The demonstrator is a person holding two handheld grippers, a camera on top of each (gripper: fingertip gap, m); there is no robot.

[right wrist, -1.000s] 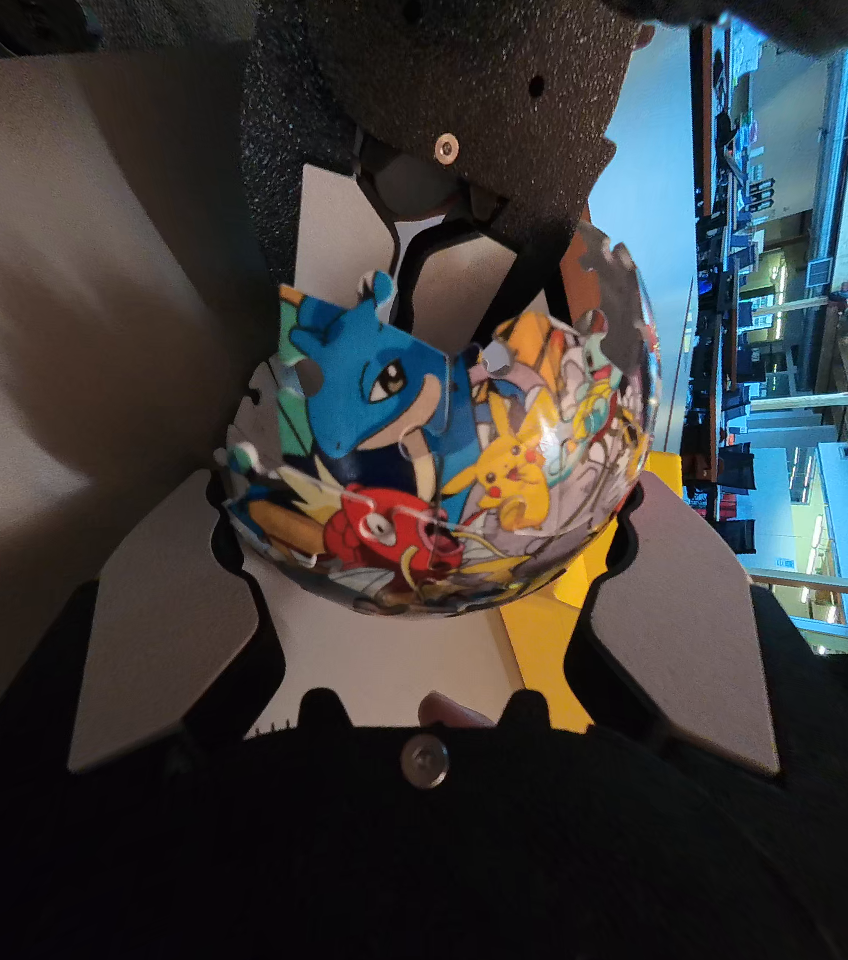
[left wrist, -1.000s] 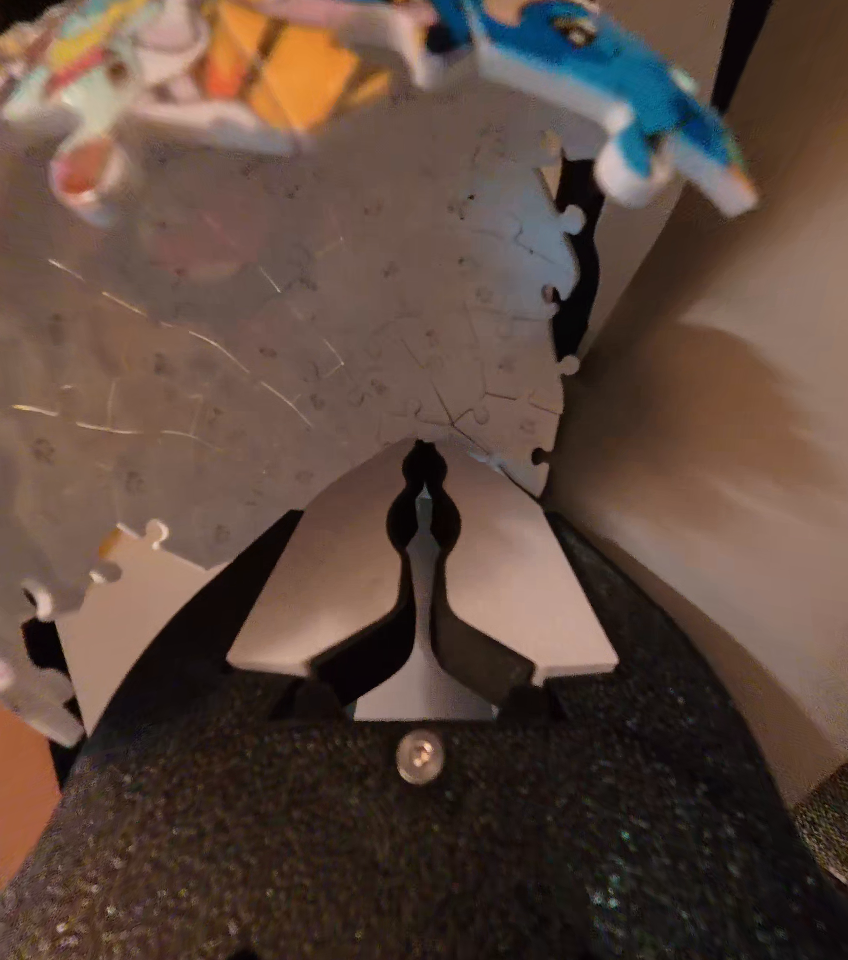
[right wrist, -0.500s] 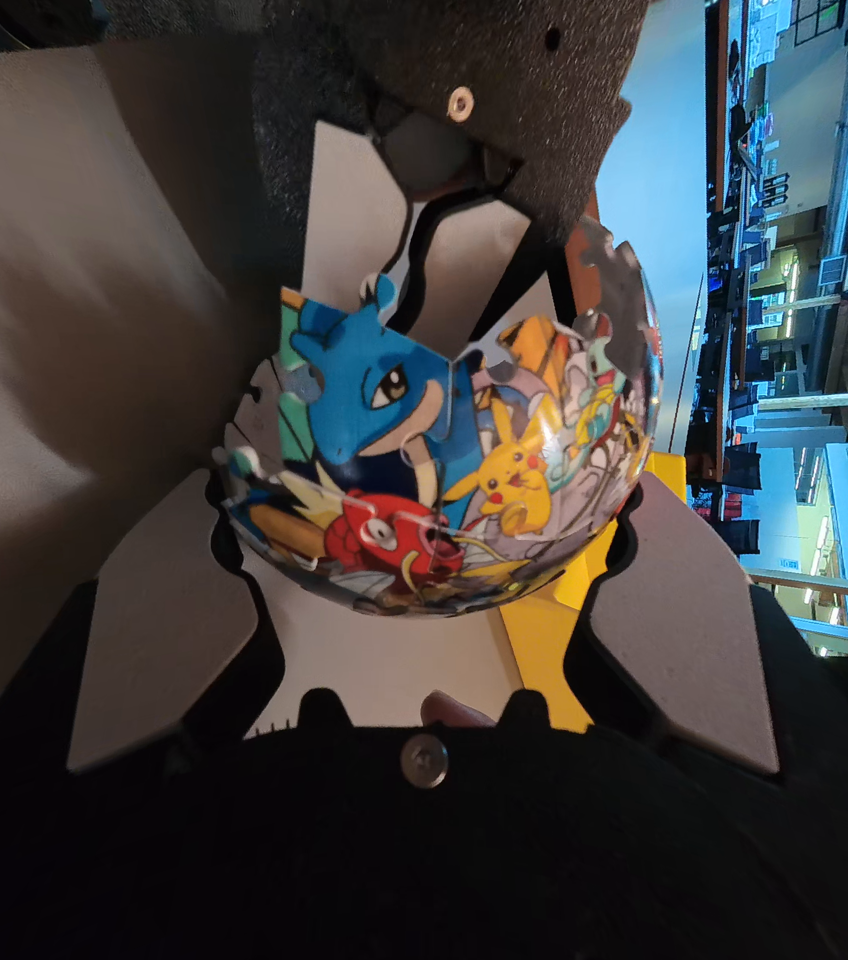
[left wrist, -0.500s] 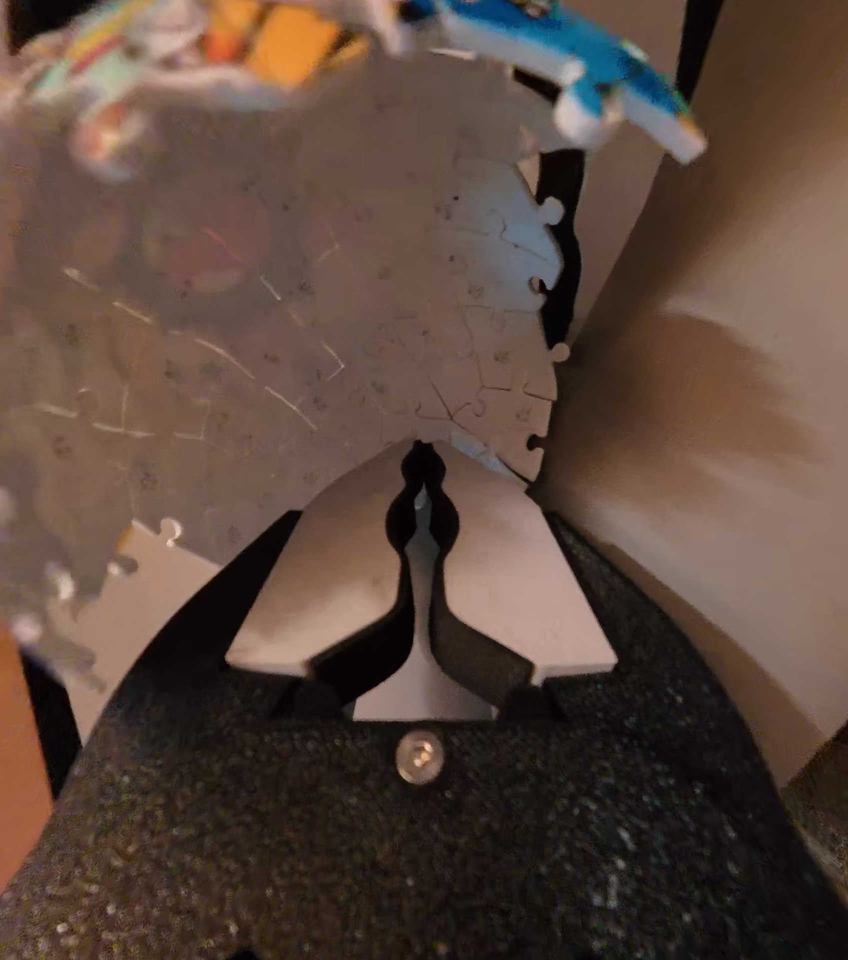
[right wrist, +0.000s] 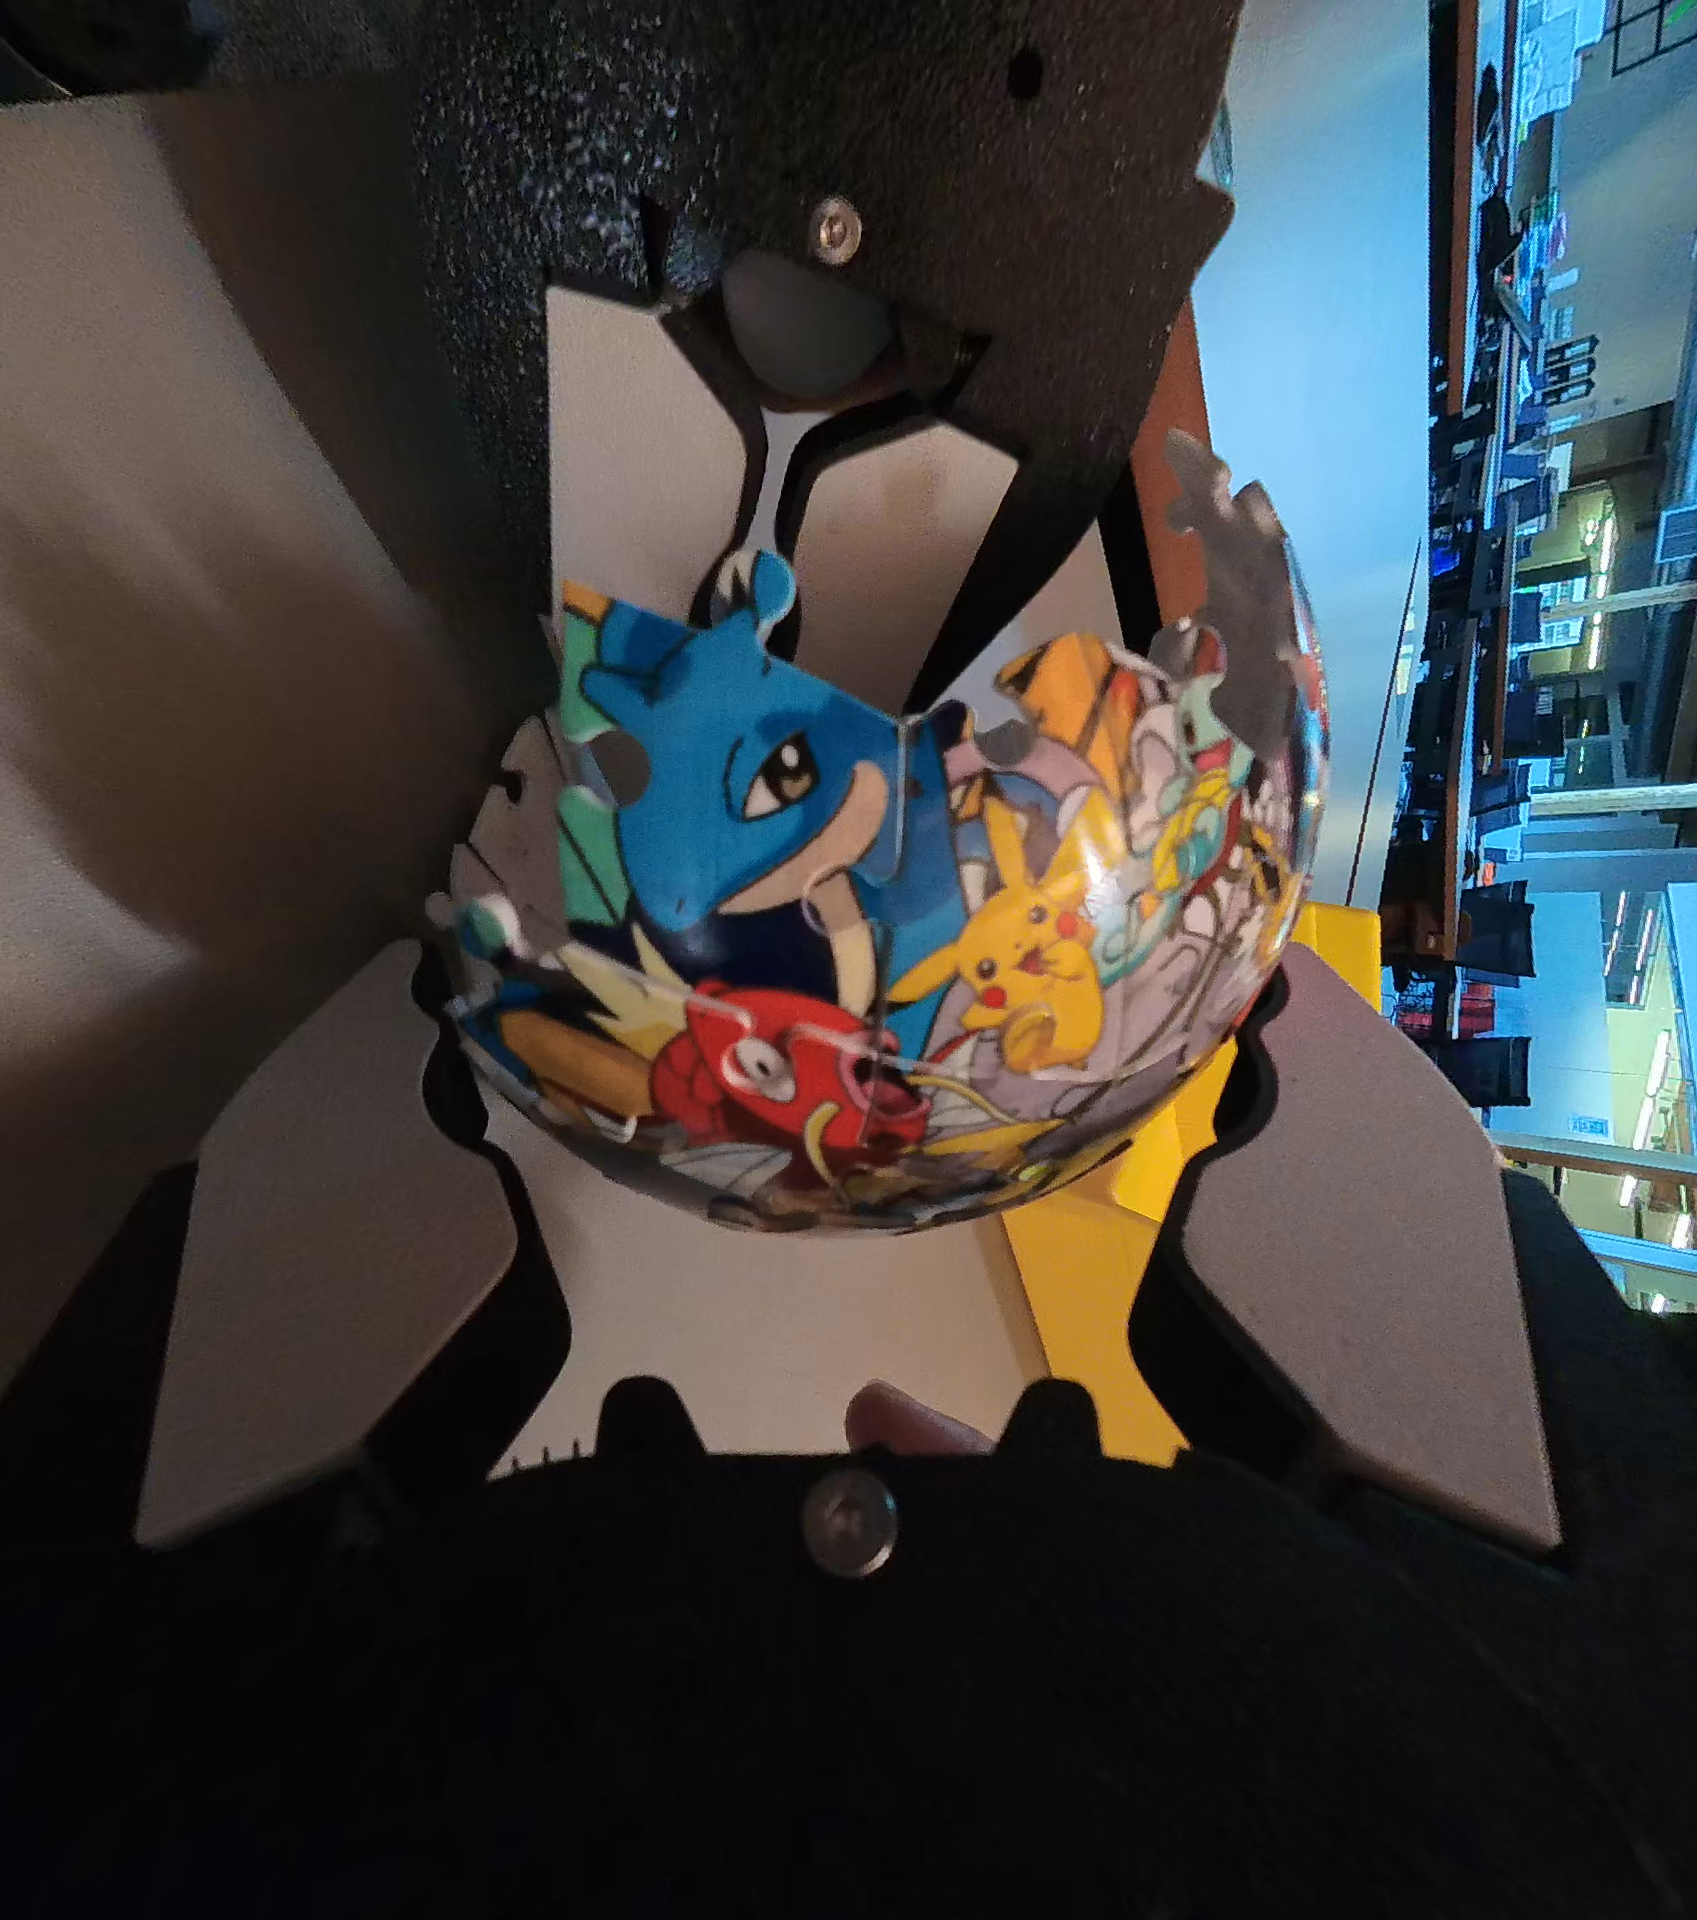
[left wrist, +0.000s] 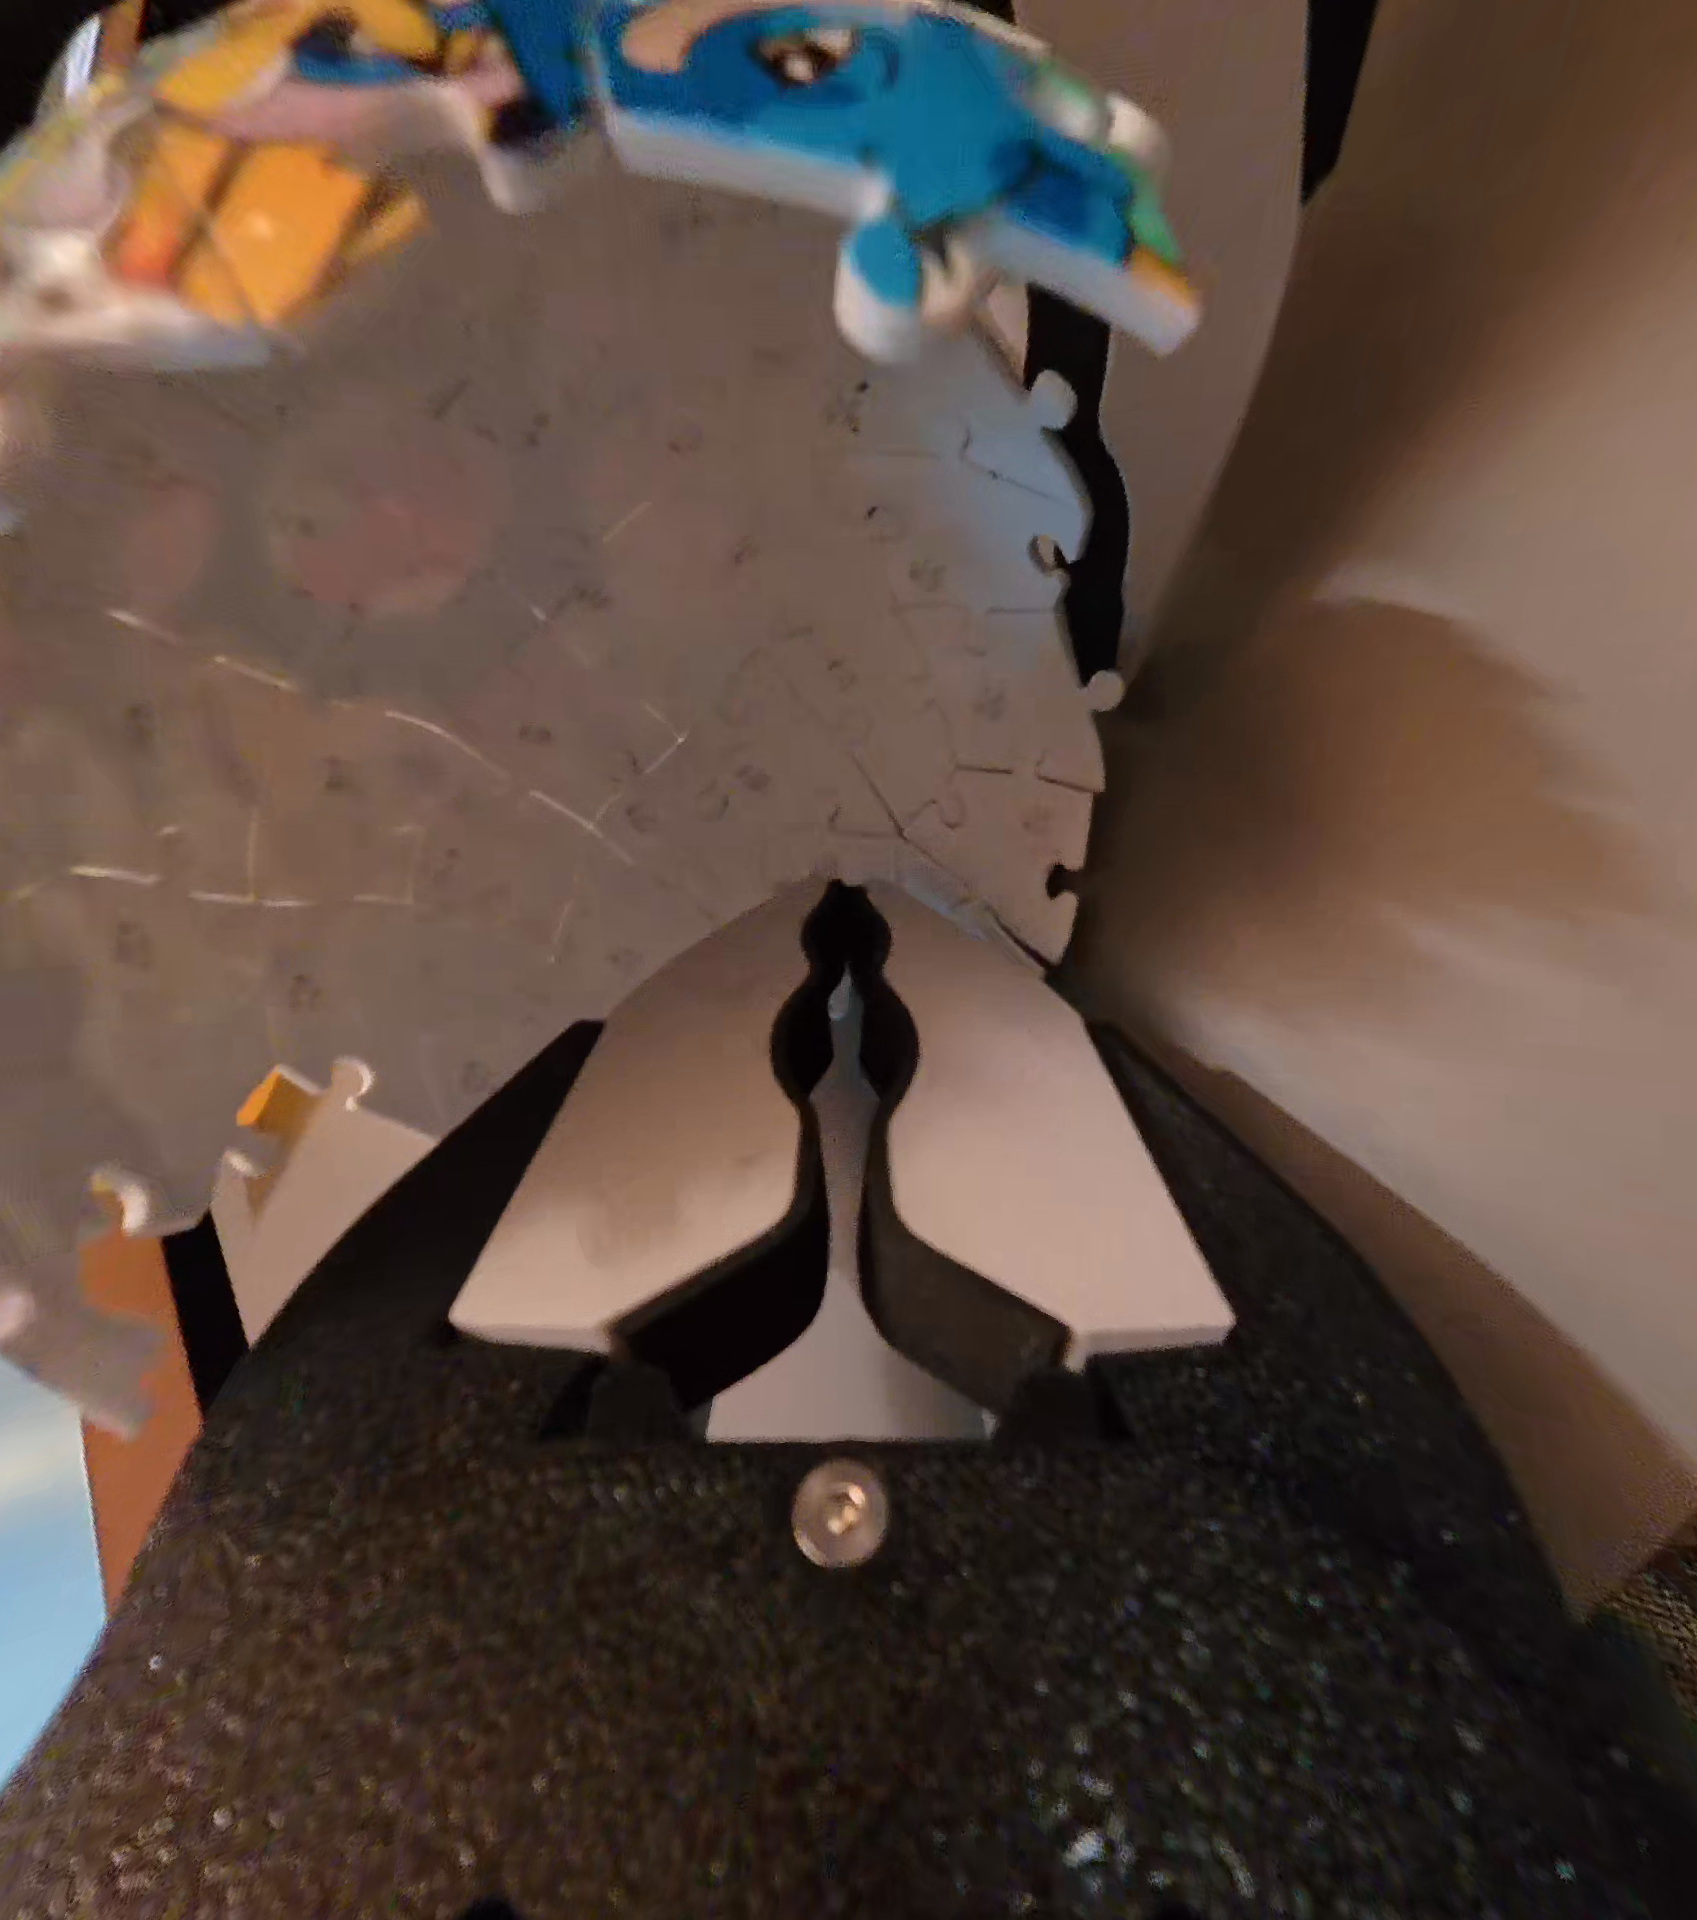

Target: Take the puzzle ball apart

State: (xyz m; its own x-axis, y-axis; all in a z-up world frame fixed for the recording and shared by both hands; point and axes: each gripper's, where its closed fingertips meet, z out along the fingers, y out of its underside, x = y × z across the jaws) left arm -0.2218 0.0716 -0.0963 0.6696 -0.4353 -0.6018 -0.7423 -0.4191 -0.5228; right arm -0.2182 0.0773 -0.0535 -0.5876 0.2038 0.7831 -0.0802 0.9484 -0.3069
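Observation:
The puzzle ball (right wrist: 1031, 935) is an open half shell with cartoon prints outside and a grey inside (left wrist: 511, 675). My right gripper (right wrist: 849, 997) is shut on it, one finger on each side of the shell. A blue piece (right wrist: 719, 790) on the near rim sticks up out of the shell; in the left wrist view (left wrist: 875, 114) it shows its white edge. My left gripper (left wrist: 844, 909) is shut, its tips against the inside of the shell near the rim. I see no piece between them. Its black body (right wrist: 823, 104) reaches in from above, tips hidden behind the blue piece.
A beige surface (right wrist: 96, 623) lies behind the ball on the left and shows in the left wrist view (left wrist: 1446, 727). A yellow box (right wrist: 1083, 1299) sits under the ball. An orange-brown board (right wrist: 1166, 468) stands behind it. A large room with shelves (right wrist: 1602, 623) lies far right. Left tips to right tips: about 5 centimetres.
The left gripper has drawn back from the shell, so more of its fingers show. The blue piece stands further out of the rim. The right gripper still holds the shell.

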